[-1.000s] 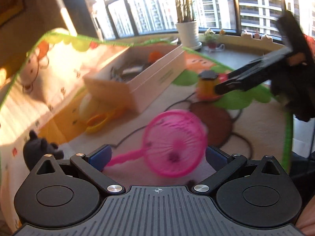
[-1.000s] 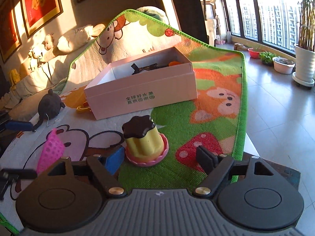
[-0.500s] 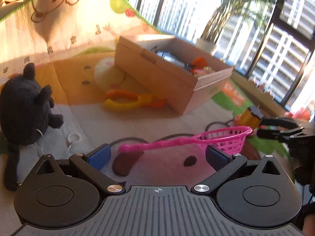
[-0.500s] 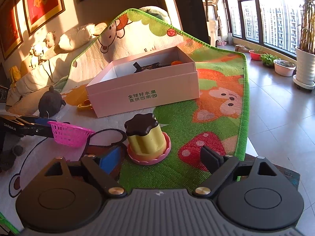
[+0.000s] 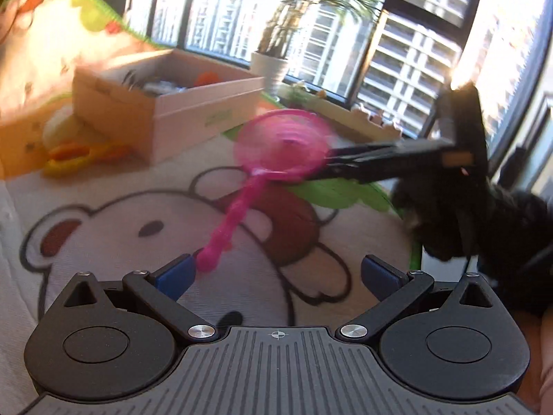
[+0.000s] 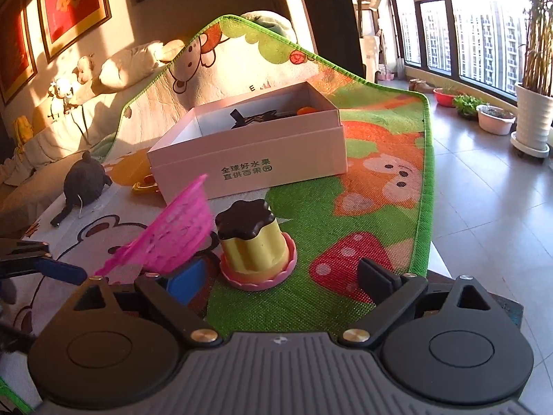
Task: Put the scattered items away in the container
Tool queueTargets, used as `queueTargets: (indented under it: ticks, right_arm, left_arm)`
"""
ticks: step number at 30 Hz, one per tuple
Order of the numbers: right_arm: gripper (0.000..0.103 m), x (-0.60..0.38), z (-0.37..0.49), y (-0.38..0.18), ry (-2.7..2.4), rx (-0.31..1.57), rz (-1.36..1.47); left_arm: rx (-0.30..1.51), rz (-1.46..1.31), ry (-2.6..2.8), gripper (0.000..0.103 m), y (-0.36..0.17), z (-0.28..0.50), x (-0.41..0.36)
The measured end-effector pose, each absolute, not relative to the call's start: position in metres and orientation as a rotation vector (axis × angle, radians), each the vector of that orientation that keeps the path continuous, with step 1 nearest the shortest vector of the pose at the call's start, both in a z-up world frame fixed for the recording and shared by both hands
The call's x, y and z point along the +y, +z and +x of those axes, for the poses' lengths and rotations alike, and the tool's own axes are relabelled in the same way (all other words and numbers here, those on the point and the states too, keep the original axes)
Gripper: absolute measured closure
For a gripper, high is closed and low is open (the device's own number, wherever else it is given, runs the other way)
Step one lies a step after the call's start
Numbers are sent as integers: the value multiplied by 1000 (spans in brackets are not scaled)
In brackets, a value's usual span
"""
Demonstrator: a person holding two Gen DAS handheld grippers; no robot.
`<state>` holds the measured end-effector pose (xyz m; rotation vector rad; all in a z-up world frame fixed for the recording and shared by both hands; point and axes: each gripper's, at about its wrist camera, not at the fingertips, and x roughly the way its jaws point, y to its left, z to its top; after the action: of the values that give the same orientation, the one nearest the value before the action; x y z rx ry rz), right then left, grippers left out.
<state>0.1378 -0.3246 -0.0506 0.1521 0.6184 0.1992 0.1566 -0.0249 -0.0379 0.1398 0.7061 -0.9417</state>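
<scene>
The pink plastic mesh scoop (image 5: 281, 145) is tilted up off the cartoon play mat (image 6: 363, 228). Its bowl is raised and its handle end lies against one blue pad of the left claw (image 5: 276, 273). That claw's jaws stand wide apart, so nothing is clamped, and motion blur keeps us from telling what bears the scoop. At three o'clock of the scoop stands the yellow pudding toy with a brown top and pink base (image 6: 255, 249), upright on the mat. It sits between the jaws of the right claw (image 6: 281, 276), which are opening, and the pads are clear of it, so we judge it the right hand's next pick. At twelve o'clock waits the pale pink cardboard box (image 6: 249, 159), open-topped and already holding a few things. A black plush mouse (image 6: 84, 183) lies at ten o'clock.
</scene>
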Motion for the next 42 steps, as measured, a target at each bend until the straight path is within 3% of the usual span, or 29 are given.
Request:
queueTargets:
  ticks: [9, 19, 33, 38, 42]
  right_arm:
    - [8, -335, 126, -42, 174, 599, 149]
    - [6, -346, 124, -34, 153, 589, 92]
    - [5, -327, 129, -32, 220, 589, 36]
    - [5, -308, 135, -33, 281, 604, -75]
    - [5, -292, 150, -42, 294, 642, -193]
  left_arm:
    - [576, 280, -823, 0, -24, 162, -56]
    - [701, 300, -739, 0, -46, 204, -114]
    - [622, 238, -274, 0, -33, 183, -48]
    - [680, 136, -463, 0, -31, 176, -34]
    - [633, 234, -588, 0, -32, 167, -50]
